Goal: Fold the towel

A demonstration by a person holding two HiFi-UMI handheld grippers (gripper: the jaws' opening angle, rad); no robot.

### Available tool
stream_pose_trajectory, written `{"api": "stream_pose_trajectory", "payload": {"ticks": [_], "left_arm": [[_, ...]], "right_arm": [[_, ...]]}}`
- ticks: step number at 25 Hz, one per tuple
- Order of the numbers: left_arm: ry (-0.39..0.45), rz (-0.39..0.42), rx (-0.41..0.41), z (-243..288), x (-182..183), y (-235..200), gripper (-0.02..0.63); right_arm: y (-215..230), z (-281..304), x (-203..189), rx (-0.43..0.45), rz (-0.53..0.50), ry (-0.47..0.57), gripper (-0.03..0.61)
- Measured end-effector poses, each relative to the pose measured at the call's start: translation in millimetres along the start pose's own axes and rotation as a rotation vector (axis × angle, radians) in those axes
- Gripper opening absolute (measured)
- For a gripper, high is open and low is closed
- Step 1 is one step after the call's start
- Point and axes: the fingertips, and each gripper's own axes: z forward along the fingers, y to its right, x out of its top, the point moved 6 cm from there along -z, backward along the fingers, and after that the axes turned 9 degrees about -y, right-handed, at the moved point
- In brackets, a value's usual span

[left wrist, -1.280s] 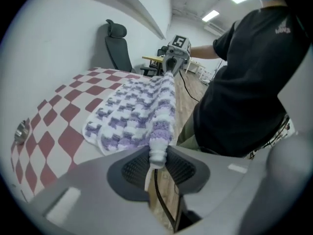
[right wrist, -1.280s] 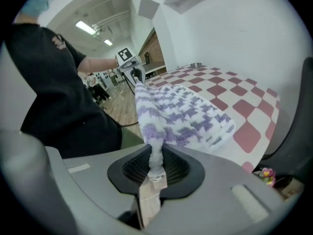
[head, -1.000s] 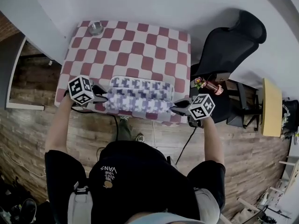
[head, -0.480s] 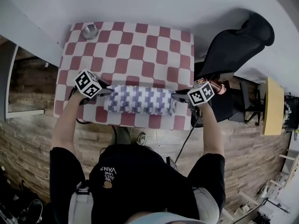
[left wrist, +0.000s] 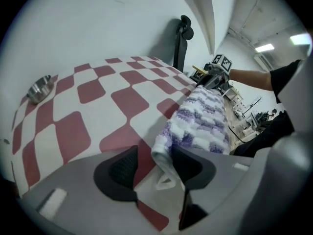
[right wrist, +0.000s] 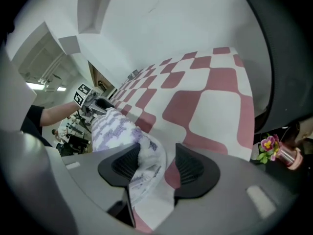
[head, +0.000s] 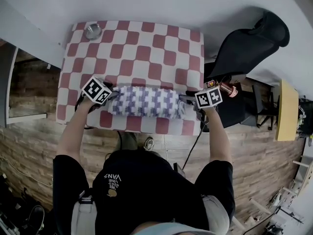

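A black office chair point(head: 247, 45) stands beside the checked table point(head: 142, 48) on wood-plank floor point(head: 29, 141) (white wall point(head: 161, 4) behind).

head: steeply down over table point(head: 146, 53) | gripper views: close, facing each other (towel point(head: 144, 102) shared)

The towel point(head: 143, 102) lies across the counter point(head: 146, 48) near its front edge. One end sits between the fingers of our left gripper point(left wrist: 154, 165), the other between those of our right gripper point(right wrist: 157, 166). Both pairs have just been opening, and each end touches one finger and is clear of the other. A bowl point(head: 92, 31) sits at the far corner, well beyond our left fingers. A chair point(head: 249, 43) stands off the counter, beyond our right fingers.
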Motion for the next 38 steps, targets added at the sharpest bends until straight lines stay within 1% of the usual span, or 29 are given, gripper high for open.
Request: {"api": "stream_pose_trajectory", "payload": {"ticks": [2,4,5,9,11,12,13,15,16,18,19,20,22,24,26,28,30,34,38], "left_arm": [[0.043,-0.034,-0.001,-7,-4,-5,0.213],[0.089,-0.079,-0.014,-17,-9,-8,0.219],[0.107,-0.092,-0.003,-24,-11,-10,0.219],[0.129,-0.104,0.1,-48,-28,-10,0.219],[0.186,-0.108,0.15,-61,-31,-1,0.219],[0.226,-0.096,0.177,-68,-29,6,0.219],[0.266,-0.069,0.209,-73,-25,16,0.219],[0.336,0.028,0.282,-79,-13,41,0.219],[0.363,0.089,0.313,-78,-6,57,0.219],[0.386,0.229,0.35,-71,10,92,0.219],[0.387,0.307,0.357,-65,18,111,0.219],[0.383,0.382,0.361,-57,25,128,0.219],[0.365,0.493,0.351,-40,37,154,0.219],[0.341,0.555,0.32,-22,46,172,0.226],[0.31,0.601,0.299,-6,51,184,0.233],[0.273,0.635,0.285,5,55,192,0.242],[0.239,0.647,0.266,14,56,195,0.249],[0.184,0.654,0.234,26,53,194,0.249],[0.146,0.637,0.206,37,47,189,0.249]], "right_arm": [[0,-6,-4,0.027,0.012,0.03,0.242],[2,-15,-8,0.059,0.027,0.065,0.242],[4,-21,-10,0.06,0.037,0.089,0.242],[21,-49,-20,-0.008,0.107,0.213,0.242],[23,-61,-30,-0.016,0.171,0.297,0.242],[20,-65,-37,-0.004,0.207,0.347,0.242],[16,-68,-43,0.02,0.245,0.402,0.242],[3,-68,-56,0.1,0.33,0.528,0.251],[-5,-67,-62,0.155,0.375,0.59,0.263],[-22,-62,-75,0.26,0.462,0.688,0.279],[-29,-58,-81,0.294,0.498,0.722,0.282],[-34,-53,-87,0.309,0.529,0.749,0.287],[-40,-45,-98,0.287,0.583,0.79,0.297],[-44,-37,-109,0.251,0.629,0.81,0.309],[-49,-28,-116,0.242,0.657,0.795,0.322],[-52,-20,-120,0.251,0.677,0.762,0.334],[-53,-12,-121,0.278,0.708,0.746,0.334],[-52,-3,-117,0.344,0.764,0.745,0.332],[-50,4,-107,0.392,0.812,0.725,0.301]]}}
